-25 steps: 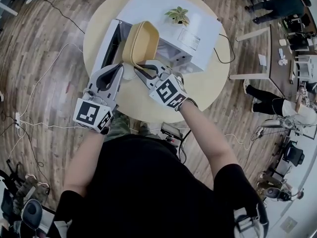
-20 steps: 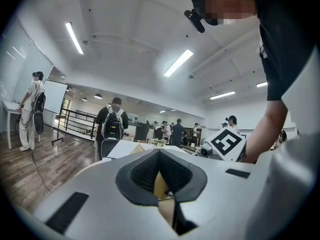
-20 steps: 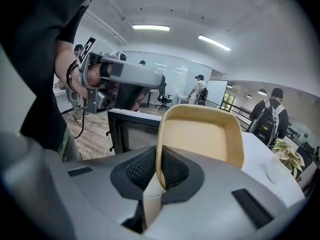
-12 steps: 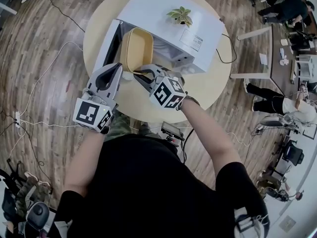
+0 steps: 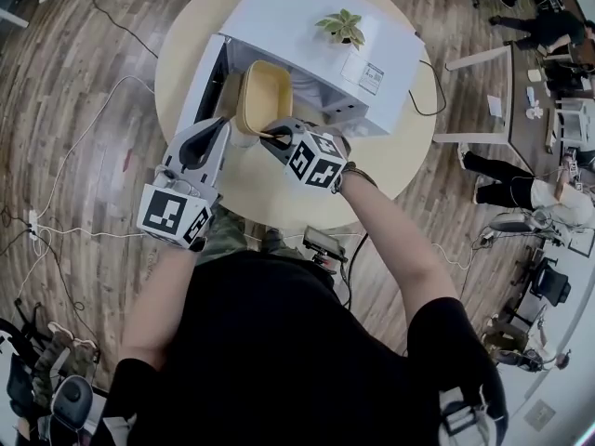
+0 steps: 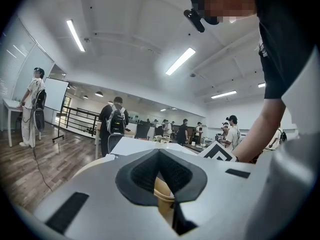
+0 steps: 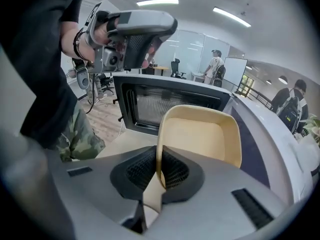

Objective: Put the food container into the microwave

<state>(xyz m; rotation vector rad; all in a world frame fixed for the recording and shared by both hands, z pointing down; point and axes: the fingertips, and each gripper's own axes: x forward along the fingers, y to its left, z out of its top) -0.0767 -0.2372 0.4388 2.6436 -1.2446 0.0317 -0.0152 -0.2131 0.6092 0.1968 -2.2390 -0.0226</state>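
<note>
A pale yellow food container hangs at the mouth of the white microwave, whose door stands swung open to the left. My right gripper is shut on the container's near rim. In the right gripper view the rim runs between the pads, and the open door lies behind it. My left gripper hovers over the table's near left, beside the container, with its jaws shut on nothing. In its own view the left gripper's tips meet, and a bit of the yellow container shows below.
The microwave stands on a round wooden table and carries a small potted plant on top. Cables trail over the wood floor at the left. Desks and people are off to the right.
The right gripper has carried the container forward and further into the microwave's opening, and the container now sits less tilted. The left gripper has stayed in place.
</note>
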